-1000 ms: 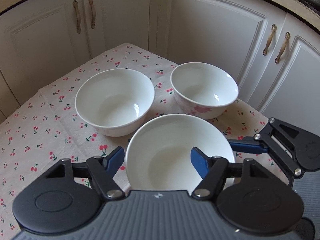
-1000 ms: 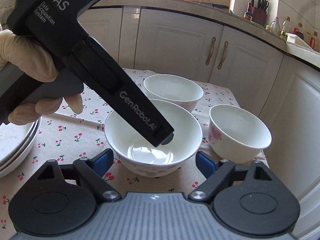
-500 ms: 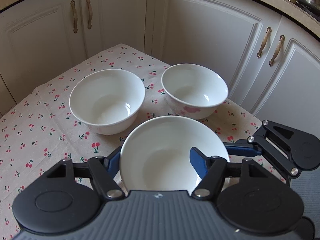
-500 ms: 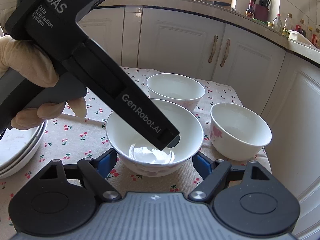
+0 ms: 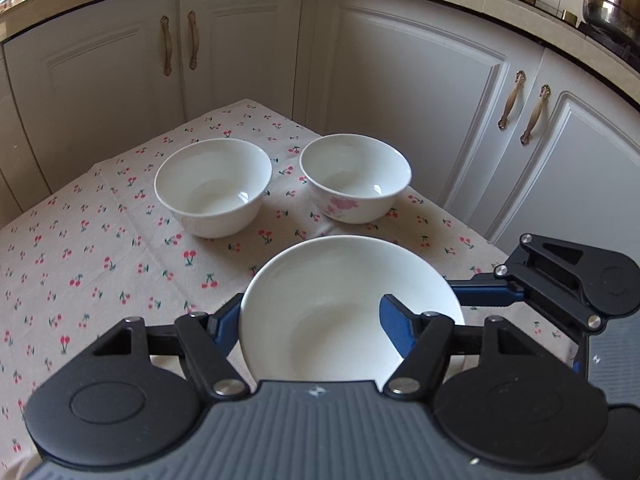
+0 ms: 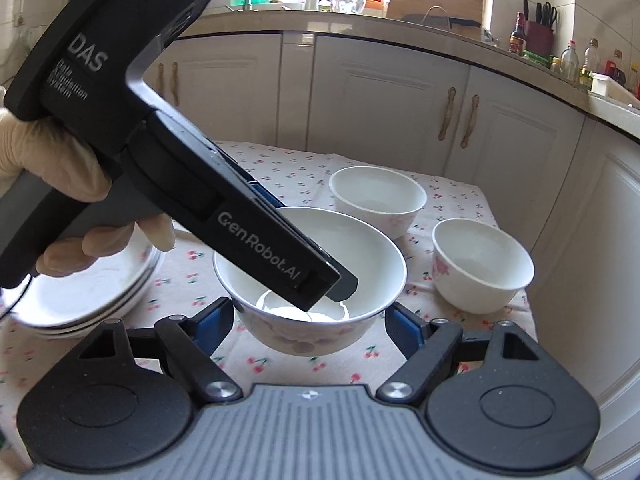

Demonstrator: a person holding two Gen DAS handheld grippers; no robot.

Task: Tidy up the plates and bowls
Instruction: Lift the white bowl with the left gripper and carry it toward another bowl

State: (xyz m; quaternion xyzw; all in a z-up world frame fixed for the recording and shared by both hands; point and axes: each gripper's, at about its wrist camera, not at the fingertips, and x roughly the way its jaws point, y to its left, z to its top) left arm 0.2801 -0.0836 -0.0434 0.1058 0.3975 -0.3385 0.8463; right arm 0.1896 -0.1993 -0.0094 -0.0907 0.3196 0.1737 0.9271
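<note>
Left wrist view, left gripper (image 5: pixel 312 320) pinching white bowl (image 5: pixel 340 320) wall (lifted), right gripper (image 6: pixel 310 320) jaws spread beside it.

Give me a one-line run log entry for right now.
left gripper: shut on near bowl wall | right gripper: straddling it, contact unclear | two bowls on tablecloth | plates stacked

The left hand-held gripper (image 6: pixel 344 280) reads "DAS Data Acquisition System" and "GenRobot.AI".
</note>
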